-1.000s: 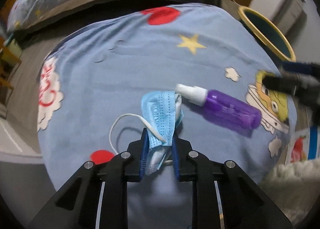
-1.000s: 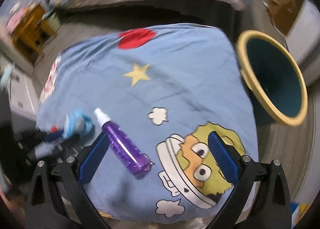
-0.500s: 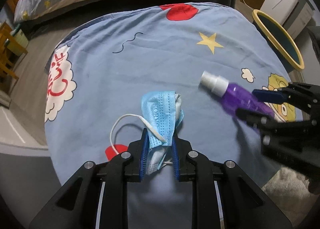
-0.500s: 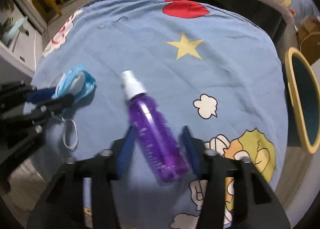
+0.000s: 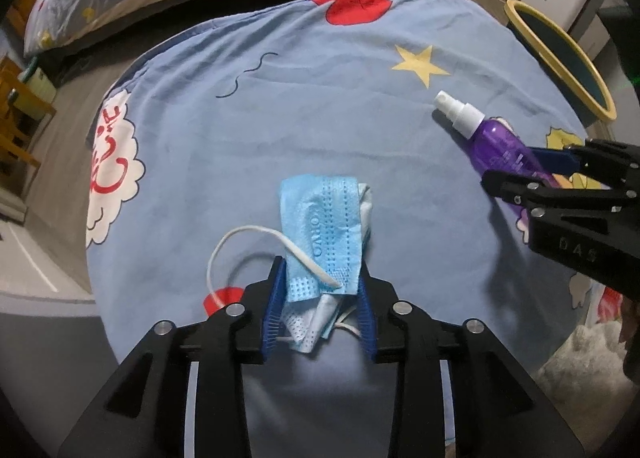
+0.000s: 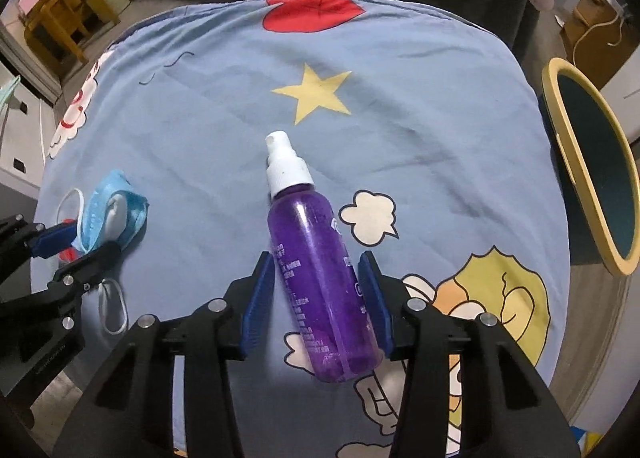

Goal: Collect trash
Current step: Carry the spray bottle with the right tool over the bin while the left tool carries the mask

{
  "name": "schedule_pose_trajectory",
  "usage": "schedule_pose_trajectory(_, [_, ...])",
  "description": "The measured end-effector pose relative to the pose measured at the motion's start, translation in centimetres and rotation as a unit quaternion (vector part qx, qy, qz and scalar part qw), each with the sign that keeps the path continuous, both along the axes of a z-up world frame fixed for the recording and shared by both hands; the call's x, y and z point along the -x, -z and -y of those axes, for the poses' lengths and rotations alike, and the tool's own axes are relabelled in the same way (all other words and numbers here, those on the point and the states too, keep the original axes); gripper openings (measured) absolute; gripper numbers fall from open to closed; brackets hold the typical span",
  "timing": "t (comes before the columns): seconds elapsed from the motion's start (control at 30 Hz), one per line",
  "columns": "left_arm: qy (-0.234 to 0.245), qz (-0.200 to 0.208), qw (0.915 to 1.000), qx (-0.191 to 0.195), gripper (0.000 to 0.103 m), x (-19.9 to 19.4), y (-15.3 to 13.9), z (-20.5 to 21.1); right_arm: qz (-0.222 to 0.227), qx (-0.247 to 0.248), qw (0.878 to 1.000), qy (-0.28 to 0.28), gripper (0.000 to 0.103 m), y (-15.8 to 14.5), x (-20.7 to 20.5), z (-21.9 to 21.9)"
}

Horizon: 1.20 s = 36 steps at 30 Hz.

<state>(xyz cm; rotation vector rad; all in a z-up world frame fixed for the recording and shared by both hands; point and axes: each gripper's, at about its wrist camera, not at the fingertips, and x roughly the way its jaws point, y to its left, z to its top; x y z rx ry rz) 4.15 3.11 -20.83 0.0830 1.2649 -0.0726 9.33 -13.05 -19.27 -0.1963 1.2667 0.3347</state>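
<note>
Jaws of the left gripper (image 5: 320, 298) are opening, steeply tilted down over the blue printed sheet (image 5: 280, 129), with the crumpled blue face mask (image 5: 324, 234) between the blue pads; the lower folds sit in the gap, and whether the pads press on them cannot be told. One white ear loop (image 5: 240, 242) curls out to the left of the mask.

Jaws of the right gripper (image 6: 316, 290) stand partly closed around the purple spray bottle (image 6: 316, 278), which lies on the sheet with its white nozzle pointing away from the camera. Both pads flank the bottle's body; the right one looks to be touching, while a thin gap seems to remain on the left.

From the left wrist, the right gripper (image 5: 528, 173) shows side-on at the right edge, and the bottle (image 5: 496, 141) shows only its nozzle end. From the right wrist, the left gripper (image 6: 80, 246) appears at the left edge with the mask (image 6: 108, 217), and a second ear loop (image 6: 114, 310) lies on the sheet. A yellow-rimmed bin (image 6: 592, 173) stands off the sheet's right edge.

Embossed lettering on the mask reads roughly "OAROO". White print runs along the bottle, too blurred to read. "DAS" is moulded on the right gripper's arm.
</note>
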Motion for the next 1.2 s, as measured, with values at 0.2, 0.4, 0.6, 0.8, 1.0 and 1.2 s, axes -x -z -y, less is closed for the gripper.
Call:
schedule_pose_trajectory(0.2, [-0.007,0.018,0.9994,0.030,0.023,-0.3,-1.2,-0.3,0.003,-0.028,0.999,0.026,0.034,-1.1,-0.7,1.1])
schedule_pose_trajectory(0.4, [-0.010,0.048,0.9973,0.055,0.020,-0.6,-2.8,-0.5,0.016,-0.071,0.995,0.072,0.032,-3.4,-1.2,3.7])
schedule_pose_trajectory(0.6, [-0.014,0.057,0.9965,0.060,0.020,-1.1,-3.6,0.0,0.000,-0.136,0.982,0.129,0.032,-5.9,-2.3,6.2])
schedule_pose_trajectory(0.8, [-0.006,0.061,0.9961,0.063,0.020,-1.7,-4.0,0.9,0.039,-0.144,0.982,0.112,0.032,-11.6,-4.4,8.3])
schedule_pose_trajectory(1.0, [0.014,0.062,0.9962,0.060,0.020,-1.9,-4.2,2.2,0.071,-0.154,0.976,0.140,0.032,-13.1,-5.4,12.6])
schedule_pose_trajectory(1.2, [0.023,0.058,0.9958,0.067,0.020,-2.2,-4.2,3.9,0.041,-0.180,0.970,0.161,0.032,-11.0,-6.4,14.1])
